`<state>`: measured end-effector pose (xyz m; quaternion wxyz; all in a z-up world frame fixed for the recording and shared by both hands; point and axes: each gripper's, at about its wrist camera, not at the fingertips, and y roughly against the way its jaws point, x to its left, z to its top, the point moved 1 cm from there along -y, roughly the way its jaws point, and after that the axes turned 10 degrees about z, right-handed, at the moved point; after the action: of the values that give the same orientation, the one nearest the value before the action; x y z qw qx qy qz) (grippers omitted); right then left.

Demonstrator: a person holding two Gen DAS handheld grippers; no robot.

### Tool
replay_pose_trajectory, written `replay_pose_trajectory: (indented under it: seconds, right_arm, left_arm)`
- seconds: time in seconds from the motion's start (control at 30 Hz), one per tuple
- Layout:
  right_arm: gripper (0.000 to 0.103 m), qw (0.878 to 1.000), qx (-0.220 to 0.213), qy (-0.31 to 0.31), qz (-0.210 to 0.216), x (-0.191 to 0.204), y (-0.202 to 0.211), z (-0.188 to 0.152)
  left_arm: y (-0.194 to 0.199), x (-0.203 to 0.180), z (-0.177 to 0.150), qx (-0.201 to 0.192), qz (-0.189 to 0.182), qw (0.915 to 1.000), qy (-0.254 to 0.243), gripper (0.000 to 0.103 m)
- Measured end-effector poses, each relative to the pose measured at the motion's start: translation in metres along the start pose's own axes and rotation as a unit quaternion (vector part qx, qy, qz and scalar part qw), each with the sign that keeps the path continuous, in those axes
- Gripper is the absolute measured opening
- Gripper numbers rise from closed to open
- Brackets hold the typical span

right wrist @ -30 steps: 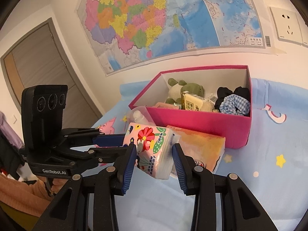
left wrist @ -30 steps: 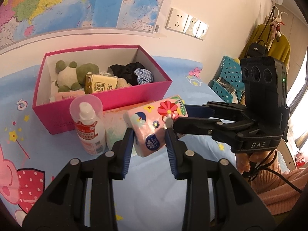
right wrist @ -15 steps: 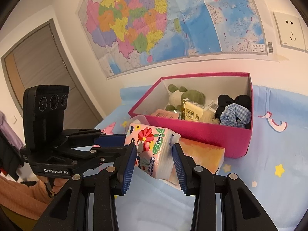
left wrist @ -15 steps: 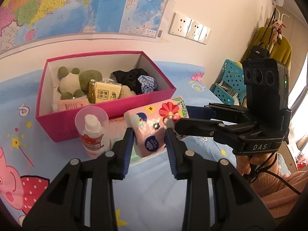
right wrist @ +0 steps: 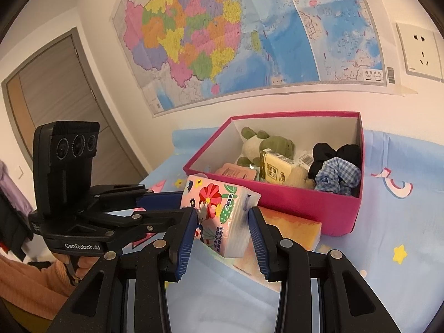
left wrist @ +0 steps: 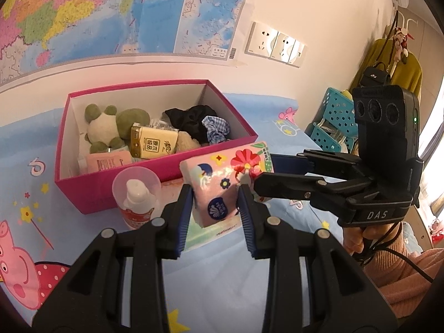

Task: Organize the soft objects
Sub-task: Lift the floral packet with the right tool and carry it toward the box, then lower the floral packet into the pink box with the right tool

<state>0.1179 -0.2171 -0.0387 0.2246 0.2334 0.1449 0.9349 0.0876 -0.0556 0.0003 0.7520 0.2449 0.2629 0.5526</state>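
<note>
A pink flowered tissue pack [left wrist: 222, 186] [right wrist: 222, 211] hangs above the blue bedsheet, in front of an open pink box [left wrist: 155, 172] [right wrist: 305, 205]. My left gripper [left wrist: 215, 194] is shut on the pack's near end. My right gripper [right wrist: 223, 216] is shut on its other end and reaches in from the right in the left wrist view [left wrist: 258, 186]. The left gripper [right wrist: 172, 202] comes in from the left in the right wrist view. Inside the box lie a green plush frog [left wrist: 111, 127], a yellow tissue pack [left wrist: 154, 141], black cloth [left wrist: 188, 119] and a blue checked scrunchie [right wrist: 338, 177].
A bottle under a clear cap [left wrist: 137, 194] stands before the box's front wall. An orange tissue pack [right wrist: 291, 227] lies on the sheet under the held pack. Blue plastic baskets [left wrist: 333, 127] stand beyond the bed's right edge. A map [right wrist: 249, 41] covers the wall behind.
Both grippers have carried the flowered pack a little up and toward the box, so the box sits lower in both views. Neither grip has changed.
</note>
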Motion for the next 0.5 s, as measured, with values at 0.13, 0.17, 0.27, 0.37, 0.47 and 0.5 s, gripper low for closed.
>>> replay_pose_trajectory:
  seconds: [0.13,0.17,0.27,0.37,0.47,0.5]
  right_arm:
    - [0.039,1.0,-0.001,0.002,-0.001,0.0013,-0.0007,0.0033]
    - [0.039,1.0,-0.002,0.002,-0.001,0.0016,-0.0007,0.0039]
    - [0.039,1.0,-0.003,0.003,-0.003,0.0022,-0.0014,0.006]
    - [0.039,1.0,-0.005,0.004,-0.004,0.003,-0.0014,0.0081]
    - [0.039,1.0,-0.007,0.004,-0.004,0.0035,-0.0014,0.0098]
    - [0.039,1.0,-0.008,0.005,-0.004,0.0034,-0.0018,0.0107]
  left_arm:
    - [-0.001,0.0007,0.0014,-0.002,0.002,1.0,0.001,0.036]
    - [-0.0008,0.0007,0.0017,-0.002,0.003,1.0,0.0,0.036]
    - [-0.0011,0.0009,0.0032,-0.004,0.005,1.0,-0.001,0.036]
    - [-0.0013,0.0008,0.0043,-0.006,0.007,1.0,-0.001,0.036]
    - [-0.0013,0.0013,0.0052,-0.007,0.009,0.9999,-0.001,0.036]
    - [-0.0016,0.0019,0.0059,-0.007,0.009,0.9999,0.0,0.036]
